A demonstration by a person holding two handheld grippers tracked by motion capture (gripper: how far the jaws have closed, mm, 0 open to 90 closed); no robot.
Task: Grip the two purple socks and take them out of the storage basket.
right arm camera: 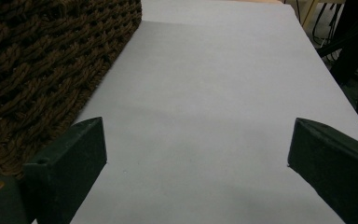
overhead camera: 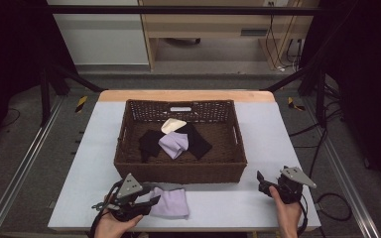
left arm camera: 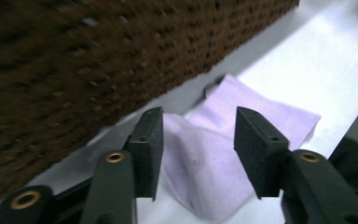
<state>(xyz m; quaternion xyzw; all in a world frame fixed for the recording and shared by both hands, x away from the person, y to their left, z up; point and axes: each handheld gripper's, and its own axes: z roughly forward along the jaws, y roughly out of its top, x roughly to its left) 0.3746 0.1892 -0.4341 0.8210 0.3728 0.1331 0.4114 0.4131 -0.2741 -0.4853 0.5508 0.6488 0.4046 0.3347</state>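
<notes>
A lavender cloth [overhead camera: 173, 203] lies on the white table in front of a brown wicker basket [overhead camera: 178, 171]. In the left gripper view the cloth [left arm camera: 270, 116] has a raised fold between my jaws. My left gripper [overhead camera: 158, 194] [left arm camera: 199, 149] is open, one jaw on each side of that fold, close beside the basket wall [left arm camera: 74, 70]. My right gripper [overhead camera: 262, 182] [right arm camera: 198, 158] is open wide over bare table at the basket's front right corner [right arm camera: 37, 70], with nothing between its jaws. Inside the basket lie black cloths [overhead camera: 151, 141], another lavender cloth [overhead camera: 173, 144] and a cream cloth [overhead camera: 172, 125].
The table [overhead camera: 268, 129] has bare strips left and right of the basket. Its front edge [overhead camera: 218, 229] runs just below both hands. Black frame bars [overhead camera: 44, 94] and cables [overhead camera: 327, 198] stand around the table.
</notes>
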